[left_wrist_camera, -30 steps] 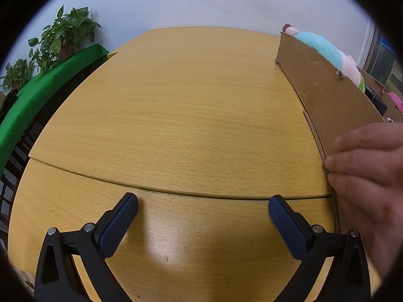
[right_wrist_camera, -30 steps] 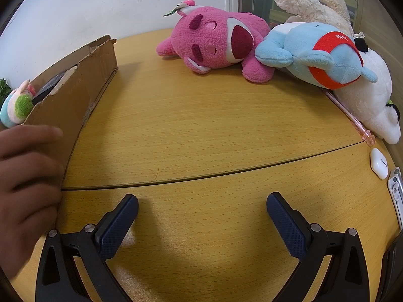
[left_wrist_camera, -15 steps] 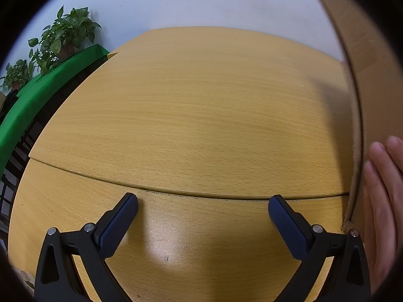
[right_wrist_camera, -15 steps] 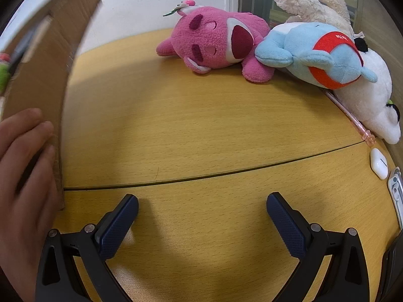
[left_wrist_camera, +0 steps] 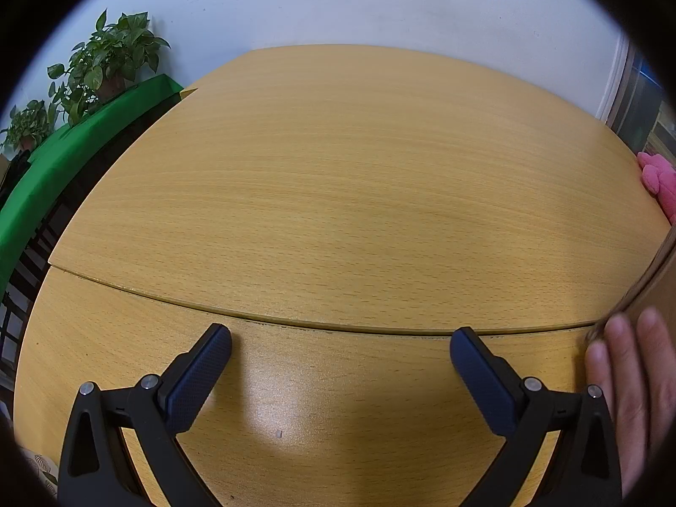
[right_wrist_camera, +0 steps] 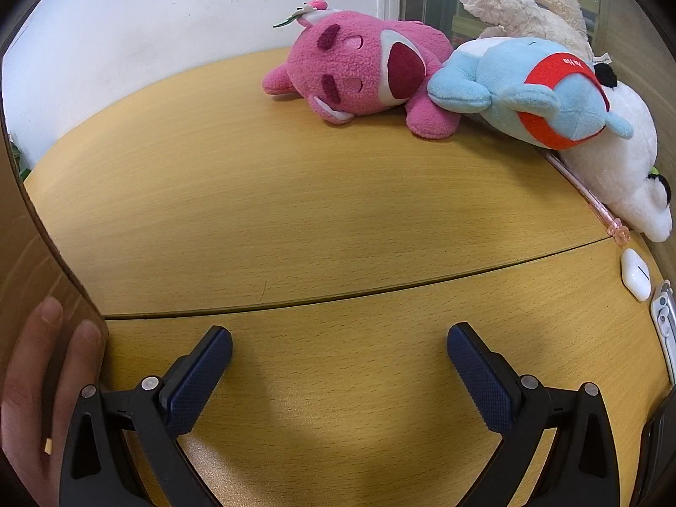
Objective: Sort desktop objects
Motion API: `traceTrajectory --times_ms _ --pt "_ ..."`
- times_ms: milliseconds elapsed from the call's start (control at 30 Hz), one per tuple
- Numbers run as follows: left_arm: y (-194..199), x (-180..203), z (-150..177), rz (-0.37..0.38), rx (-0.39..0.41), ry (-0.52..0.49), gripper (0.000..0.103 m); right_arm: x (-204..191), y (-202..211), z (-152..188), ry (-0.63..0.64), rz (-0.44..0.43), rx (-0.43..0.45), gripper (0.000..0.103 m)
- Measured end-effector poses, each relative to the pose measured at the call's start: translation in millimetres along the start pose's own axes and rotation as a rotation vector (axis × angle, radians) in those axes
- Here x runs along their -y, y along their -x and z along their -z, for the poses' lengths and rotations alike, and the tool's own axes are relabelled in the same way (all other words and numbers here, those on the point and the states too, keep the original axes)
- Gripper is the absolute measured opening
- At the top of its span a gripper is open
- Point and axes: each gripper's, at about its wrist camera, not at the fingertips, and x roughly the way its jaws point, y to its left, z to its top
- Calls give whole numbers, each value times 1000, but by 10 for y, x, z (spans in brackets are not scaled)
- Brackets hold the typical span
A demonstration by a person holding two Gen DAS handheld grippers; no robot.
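My left gripper is open and empty, low over the bare wooden table. My right gripper is open and empty too. Far right in the right wrist view lie a pink plush, a blue plush with a red band, a white plush and a cream plush behind. A bare hand holds a cardboard box lifted and tilted at the left edge; it also shows in the left wrist view with the hand.
A pink pen, a white earbud case and a white device lie at the table's right edge. Potted plants stand on a green-covered surface to the left. A white wall is behind.
The hand has lifted and tipped the cardboard box off the table and drawn it toward the cameras, between both grippers. Both grippers have stayed still and open.
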Motion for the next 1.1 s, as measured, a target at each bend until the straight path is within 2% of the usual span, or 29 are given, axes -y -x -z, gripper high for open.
traceTrajectory --times_ms 1100 --pt "-80 -108 -127 0 0 1 103 -16 -8 20 1 -2 3 103"
